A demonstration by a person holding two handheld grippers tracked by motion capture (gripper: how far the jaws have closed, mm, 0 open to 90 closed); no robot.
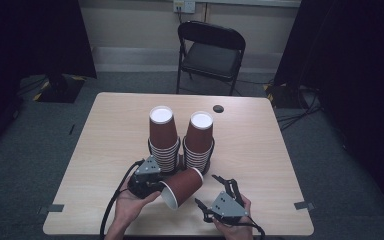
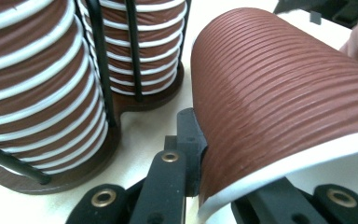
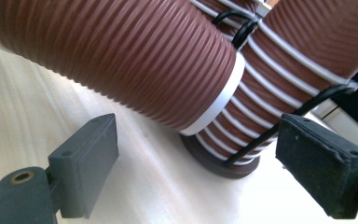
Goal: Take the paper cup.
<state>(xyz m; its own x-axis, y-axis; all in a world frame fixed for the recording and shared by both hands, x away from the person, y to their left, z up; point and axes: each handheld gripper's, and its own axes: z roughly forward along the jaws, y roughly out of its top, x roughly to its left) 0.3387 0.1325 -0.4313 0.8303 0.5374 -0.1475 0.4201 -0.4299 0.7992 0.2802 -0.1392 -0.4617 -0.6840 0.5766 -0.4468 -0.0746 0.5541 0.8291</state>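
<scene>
My left tongs point(image 1: 156, 187) and right tongs point(image 1: 215, 192) are black, each topped by a grey three-cornered plate, brass-ringed screws at the pivots, black cables trailing behind.

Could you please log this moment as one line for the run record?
left claw: shut on cup rim | cup: sideways | right claw: open, holding nothing | stacks: in holder

Dim room with dark edges; gripper views bright, washed-out, glaring, blurred up close.

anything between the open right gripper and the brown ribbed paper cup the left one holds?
Nothing: in the high view, bare wooden table separates the right gripper from the brown ribbed paper cup; the right gripper view shows empty jaws.
</scene>
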